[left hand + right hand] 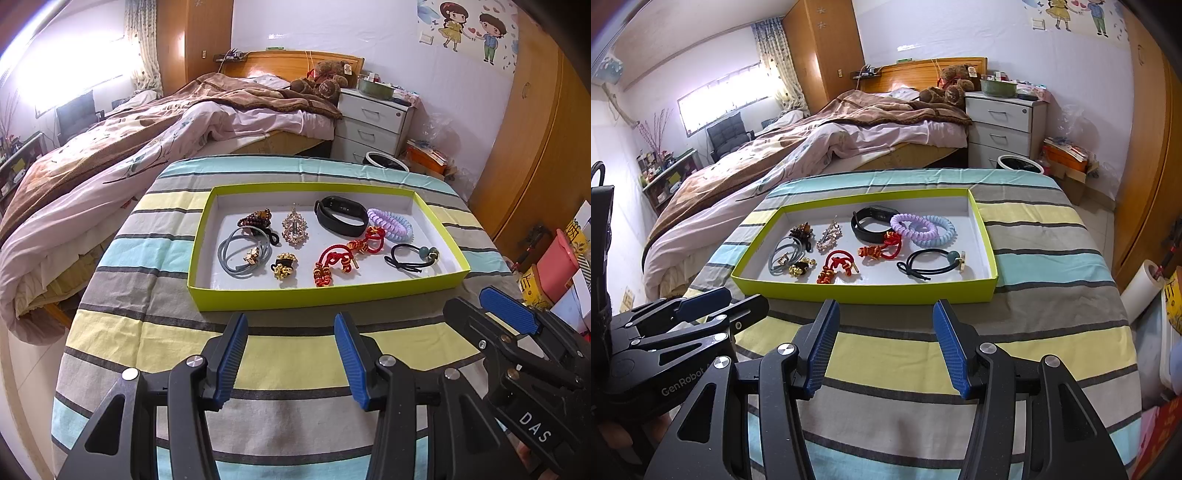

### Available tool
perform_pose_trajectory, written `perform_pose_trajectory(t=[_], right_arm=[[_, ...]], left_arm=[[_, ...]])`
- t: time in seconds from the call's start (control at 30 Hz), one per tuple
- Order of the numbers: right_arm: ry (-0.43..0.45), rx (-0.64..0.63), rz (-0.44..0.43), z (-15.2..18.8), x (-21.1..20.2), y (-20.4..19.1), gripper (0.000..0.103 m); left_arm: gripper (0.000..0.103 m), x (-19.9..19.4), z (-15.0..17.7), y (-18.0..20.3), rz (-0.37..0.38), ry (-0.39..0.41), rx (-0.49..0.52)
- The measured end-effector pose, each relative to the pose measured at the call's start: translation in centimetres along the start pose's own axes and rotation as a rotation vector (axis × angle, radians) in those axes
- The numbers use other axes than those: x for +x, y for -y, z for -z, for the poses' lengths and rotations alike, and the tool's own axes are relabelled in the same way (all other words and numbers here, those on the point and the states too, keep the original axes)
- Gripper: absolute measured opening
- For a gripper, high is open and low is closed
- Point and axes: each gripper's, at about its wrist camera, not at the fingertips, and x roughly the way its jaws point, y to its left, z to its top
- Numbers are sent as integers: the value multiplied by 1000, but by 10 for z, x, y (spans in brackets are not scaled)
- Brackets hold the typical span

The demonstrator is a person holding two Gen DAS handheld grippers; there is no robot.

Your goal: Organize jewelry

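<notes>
Nearest, left gripper point(291, 325) and right gripper point(886, 312) hover side by side over striped cloth point(295, 354), jaws apart, nothing between. Beyond, lime-green tray point(325, 293) holds jewelry: red knotted bracelets point(343, 256) centre, black band point(341, 216) far, spiral hair ties point(391, 223) far right.

Both wrist views tilt down, side by side, sharing the tray point(325, 293)

Striped cloth point(280, 354) (teal/yellow/grey) covers tabletop. Unmade bed point(147, 140) at 10–11 o'clock w/ pink duvet, brown blanket. Teddy bear point(325, 79) at 12, vs wooden headboard. White drawer unit point(373, 123) at 1, just beside bed; green bowl point(375, 88) on top. Cartoon wall sticker point(469, 29) at 1–2. Bright window point(727, 96) w/ curtain point(775, 62) at 10. Paper roll point(1141, 291) at 3.
</notes>
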Motion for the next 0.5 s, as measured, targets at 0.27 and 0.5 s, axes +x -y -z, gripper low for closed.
perform_pose_trajectory(t=[0.27, 0.5], right_arm=[[3, 3, 1, 0, -1, 1, 53], [2, 3, 2, 0, -1, 1, 53]], left_arm=[[49, 0, 0, 1, -11, -4, -1], [49, 1, 1, 0, -7, -6, -6]])
